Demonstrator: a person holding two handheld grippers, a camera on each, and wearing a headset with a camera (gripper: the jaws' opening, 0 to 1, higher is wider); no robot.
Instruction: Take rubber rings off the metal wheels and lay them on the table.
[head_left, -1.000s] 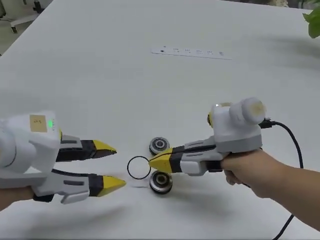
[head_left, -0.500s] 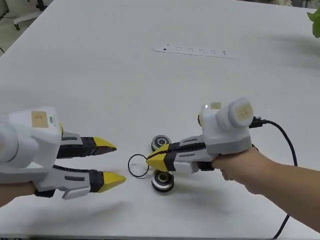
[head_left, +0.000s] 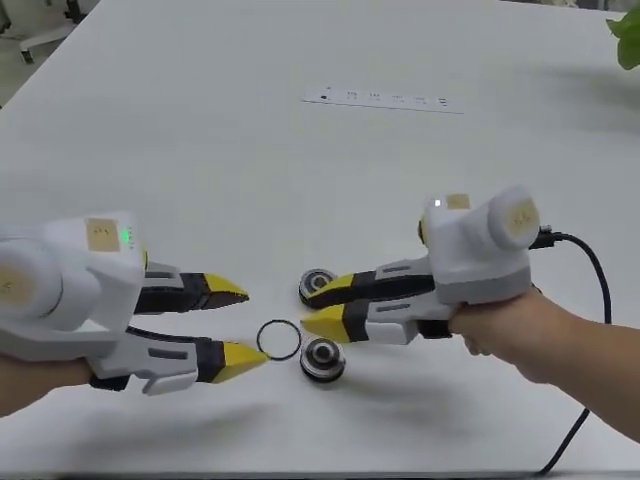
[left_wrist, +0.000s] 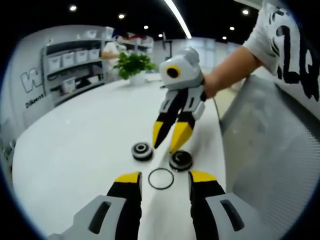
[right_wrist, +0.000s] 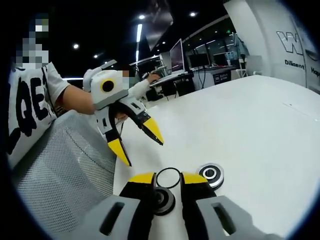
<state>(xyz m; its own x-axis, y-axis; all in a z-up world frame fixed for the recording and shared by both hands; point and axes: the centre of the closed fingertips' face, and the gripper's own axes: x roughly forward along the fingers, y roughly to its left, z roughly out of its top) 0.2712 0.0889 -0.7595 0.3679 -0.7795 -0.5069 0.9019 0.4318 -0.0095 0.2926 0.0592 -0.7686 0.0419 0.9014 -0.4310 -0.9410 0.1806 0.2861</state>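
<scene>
- We are holding the left gripper at the left of the head view, its yellow-tipped jaws spread apart and grasping nothing.
- A thin black rubber ring is lying flat and free on the white matte table, at 3 o'clock from the left tips and just beside them. Being a circle, it is offering no long axis, only a slim, floppy-looking edge.
- The near wheel is sitting at 4 o'clock from that ring, just beside it, and the far wheel at 1 o'clock. Both are lying flat, round, with shiny metal hubs and dark outer bands. We are judging those bands to be rings not yet taken off, though we cannot be sure.
- We are hovering the right gripper between the two wheels, jaws parted and empty, with the near wheel at 6 o'clock from its tips and the far wheel at 12. It is the nearer to both, so we are expecting the coming grasp to fall to it.
</scene>
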